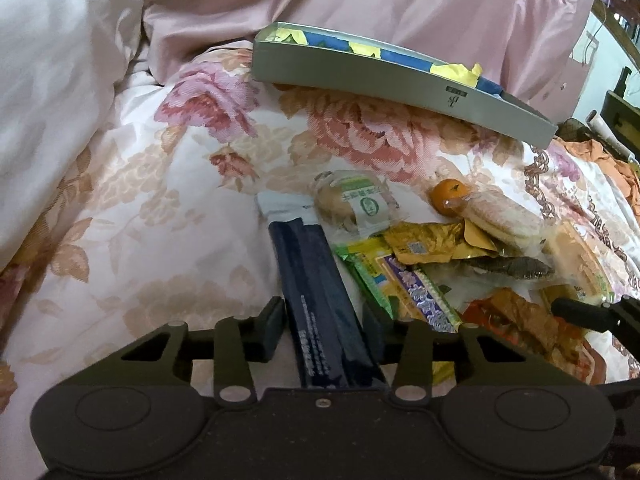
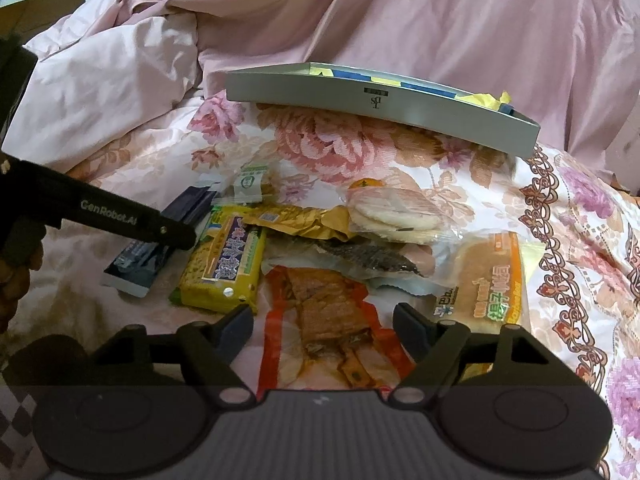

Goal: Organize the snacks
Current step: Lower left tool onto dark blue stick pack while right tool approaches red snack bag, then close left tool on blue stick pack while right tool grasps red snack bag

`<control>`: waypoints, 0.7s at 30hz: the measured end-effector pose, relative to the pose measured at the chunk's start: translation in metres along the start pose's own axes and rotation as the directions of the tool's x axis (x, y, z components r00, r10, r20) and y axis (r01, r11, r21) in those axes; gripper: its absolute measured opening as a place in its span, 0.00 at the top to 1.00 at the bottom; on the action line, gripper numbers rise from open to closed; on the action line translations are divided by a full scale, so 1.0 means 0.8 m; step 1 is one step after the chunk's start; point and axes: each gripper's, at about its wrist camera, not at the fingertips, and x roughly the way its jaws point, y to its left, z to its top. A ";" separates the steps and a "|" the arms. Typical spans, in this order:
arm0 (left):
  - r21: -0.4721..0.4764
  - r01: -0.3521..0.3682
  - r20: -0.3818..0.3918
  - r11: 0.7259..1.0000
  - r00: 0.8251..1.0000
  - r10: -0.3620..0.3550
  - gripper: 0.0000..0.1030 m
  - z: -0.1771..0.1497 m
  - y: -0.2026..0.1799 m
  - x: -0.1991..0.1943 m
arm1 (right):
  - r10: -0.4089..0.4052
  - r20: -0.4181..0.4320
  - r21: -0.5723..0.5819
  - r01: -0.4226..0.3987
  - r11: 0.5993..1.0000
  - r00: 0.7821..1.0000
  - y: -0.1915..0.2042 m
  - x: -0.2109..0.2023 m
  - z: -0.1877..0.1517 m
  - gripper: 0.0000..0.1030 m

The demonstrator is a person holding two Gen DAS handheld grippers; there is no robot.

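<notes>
Your left hand-held gripper (image 1: 323, 322) had its jaws drawn in close on either side of the long dark navy foil packet (image 1: 320, 300), which ran lengthwise between them on the floral bedspread (image 1: 160, 200). The pads sat right at the packet's edges, pressing it. In the right wrist view the same packet (image 2: 160, 248) lay at the left edge of the pile, with one black finger of your left tool laid across it.

Your right hand-held gripper (image 2: 323, 320) stood about half open, its fingertips on either side of the clear, orange-edged pouch of brown dried strips (image 2: 324, 312) without touching it.

The rest of the snacks lay heaped on the bedspread: a yellow-green wrapped biscuit pack (image 2: 224, 268), a crumpled gold wrapper (image 2: 296, 220), a clear bag of round pale rice crackers (image 2: 392, 216), a wrapped yellow bun (image 2: 484, 280) and a small orange tangerine (image 1: 448, 196). Beyond them rested a shallow grey box (image 2: 380, 108), against pink bedding (image 2: 440, 20).
</notes>
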 end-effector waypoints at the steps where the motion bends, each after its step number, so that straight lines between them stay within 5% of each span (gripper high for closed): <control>1: 0.005 -0.004 -0.003 1.000 1.000 0.004 0.57 -0.001 0.000 -0.002 | -0.003 -0.002 -0.008 0.003 1.000 1.000 0.001 0.000 0.000 0.21; 11: 0.092 -0.021 -0.020 0.996 1.000 0.022 0.45 -0.001 -0.012 0.004 | -0.030 -0.052 -0.057 0.027 0.998 0.998 0.010 0.006 0.001 0.18; 21: 0.068 -0.025 -0.026 0.997 0.999 0.027 0.61 -0.005 -0.006 -0.005 | -0.007 -0.060 0.019 0.008 1.000 0.998 0.000 0.004 0.000 0.29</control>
